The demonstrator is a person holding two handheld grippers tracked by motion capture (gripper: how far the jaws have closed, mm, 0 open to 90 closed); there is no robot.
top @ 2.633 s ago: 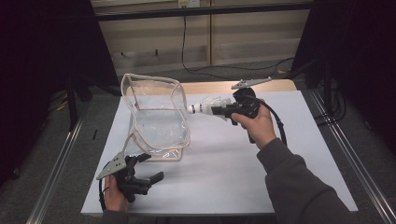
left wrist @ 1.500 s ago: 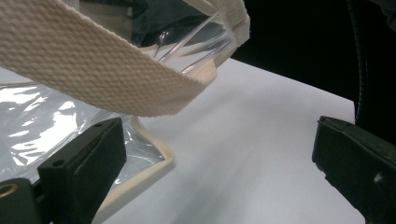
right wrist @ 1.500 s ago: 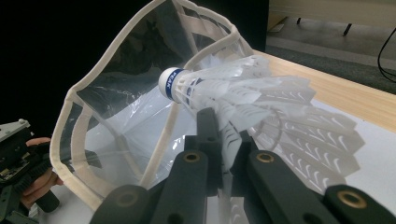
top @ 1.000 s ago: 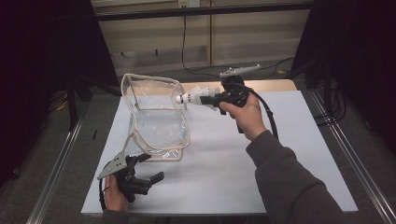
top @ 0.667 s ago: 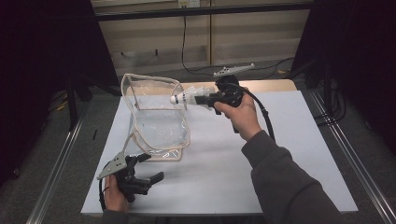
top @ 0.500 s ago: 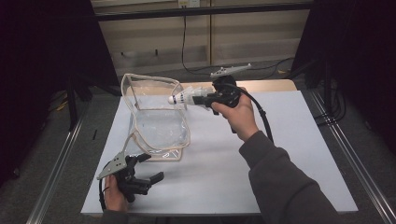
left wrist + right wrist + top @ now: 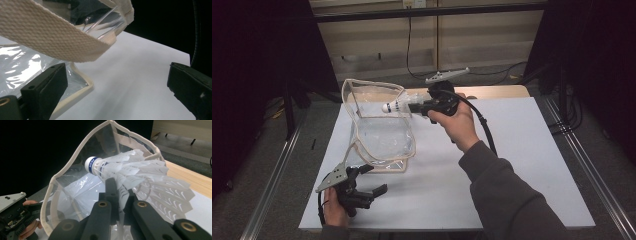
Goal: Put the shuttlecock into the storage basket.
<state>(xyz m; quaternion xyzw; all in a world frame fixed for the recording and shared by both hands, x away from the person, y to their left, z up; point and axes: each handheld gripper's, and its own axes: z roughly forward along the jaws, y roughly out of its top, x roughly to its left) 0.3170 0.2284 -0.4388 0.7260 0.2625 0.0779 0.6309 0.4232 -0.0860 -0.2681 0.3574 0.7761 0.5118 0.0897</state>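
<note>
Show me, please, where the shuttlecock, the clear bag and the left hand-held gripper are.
shuttlecock (image 7: 93,163), right gripper view, white cork head.
clear bag (image 7: 373,83), high view, cream top rim.
left hand-held gripper (image 7: 372,181), high view, between its open jaws.

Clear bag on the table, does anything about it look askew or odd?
Yes: the clear bag slumps, its cream-trimmed mouth crumpled and wavy rather than standing square. The right tongs hold a shuttlecock at that opening.
</note>
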